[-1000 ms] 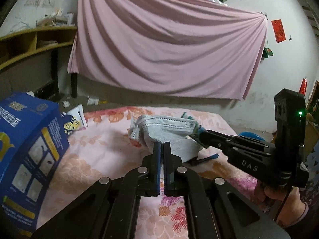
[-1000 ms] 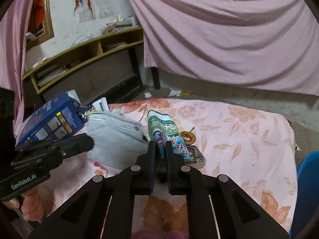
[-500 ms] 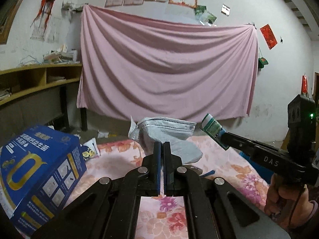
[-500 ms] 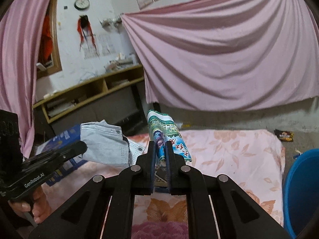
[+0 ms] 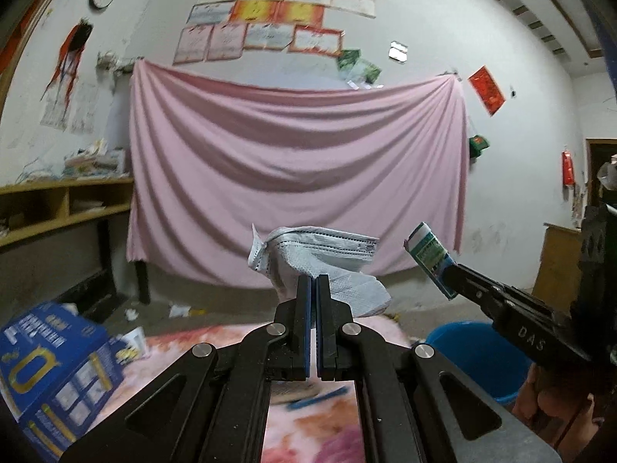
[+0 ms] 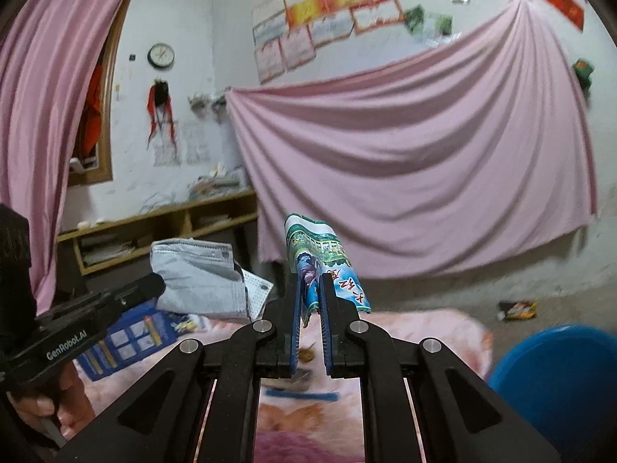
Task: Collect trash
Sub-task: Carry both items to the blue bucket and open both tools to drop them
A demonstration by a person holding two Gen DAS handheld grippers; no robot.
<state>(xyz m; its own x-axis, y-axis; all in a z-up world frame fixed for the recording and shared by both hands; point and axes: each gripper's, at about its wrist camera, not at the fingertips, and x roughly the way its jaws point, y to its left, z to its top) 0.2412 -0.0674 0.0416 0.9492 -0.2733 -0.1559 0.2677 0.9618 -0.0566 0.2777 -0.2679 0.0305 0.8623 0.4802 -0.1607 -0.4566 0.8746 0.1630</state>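
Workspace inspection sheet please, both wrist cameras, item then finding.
Surface: floral pink bedspread, partly blurred.
Job's things: grey face mask and printed wrapper, both held above the bed; blue bin at the right.
Clutter: blue box, blue pen, wrapper on floor.
Grippers: left gripper shut on mask; right gripper shut on wrapper.
Cables: nothing seen.
Surroundings: pink sheet, wooden shelf, wall clock.

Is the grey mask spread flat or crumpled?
Crumpled: the mask bunches in folds where the left gripper pinches it, one corner drooping.
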